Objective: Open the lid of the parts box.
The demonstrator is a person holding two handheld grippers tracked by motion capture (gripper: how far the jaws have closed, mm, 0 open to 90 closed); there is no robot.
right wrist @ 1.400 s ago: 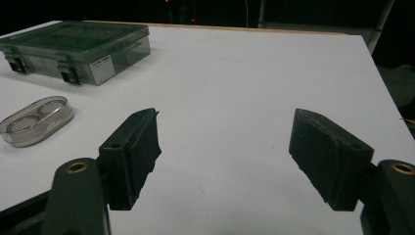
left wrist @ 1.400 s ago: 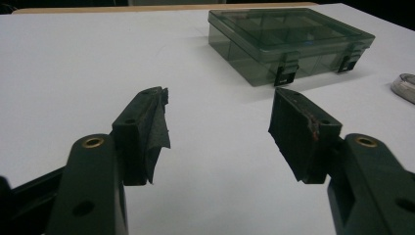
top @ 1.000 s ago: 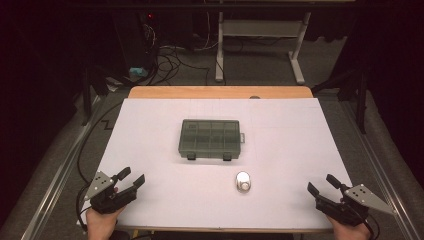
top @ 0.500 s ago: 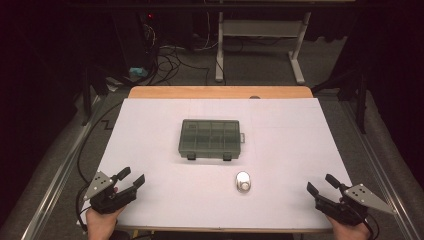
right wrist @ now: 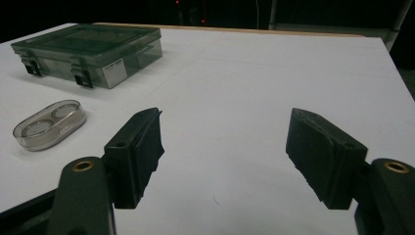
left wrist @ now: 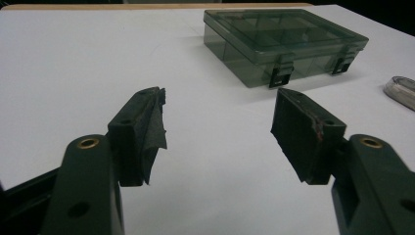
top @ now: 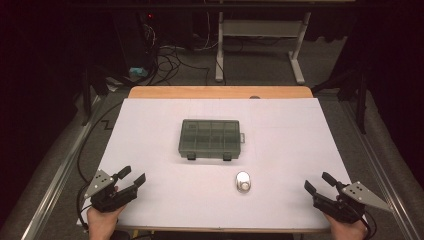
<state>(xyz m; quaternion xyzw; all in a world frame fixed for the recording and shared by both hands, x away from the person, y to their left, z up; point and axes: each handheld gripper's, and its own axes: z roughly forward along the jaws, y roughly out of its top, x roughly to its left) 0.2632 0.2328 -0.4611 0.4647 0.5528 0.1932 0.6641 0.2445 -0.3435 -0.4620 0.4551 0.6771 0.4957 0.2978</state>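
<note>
A smoky-green clear compartment box (top: 210,139) lies shut in the middle of the white table, its two latches facing the near edge. A small clear oval case (top: 243,182) holding two round pieces rests in front of it, a little to the right. My left gripper (top: 131,176) stands open at the near left corner, nothing between its jaws; its own view shows the box (left wrist: 284,45) ahead and the oval case (left wrist: 402,91) at the right edge. My right gripper (top: 318,183) stands open at the near right corner, with the box (right wrist: 90,53) and case (right wrist: 50,124) off to its left.
The white sheet (top: 150,130) covers the table, with a strip of bare wood (top: 220,92) along the far edge. Beyond the table stand a white metal frame (top: 260,35) and loose cables (top: 170,55) on a dark floor. Black cables trail off the left side.
</note>
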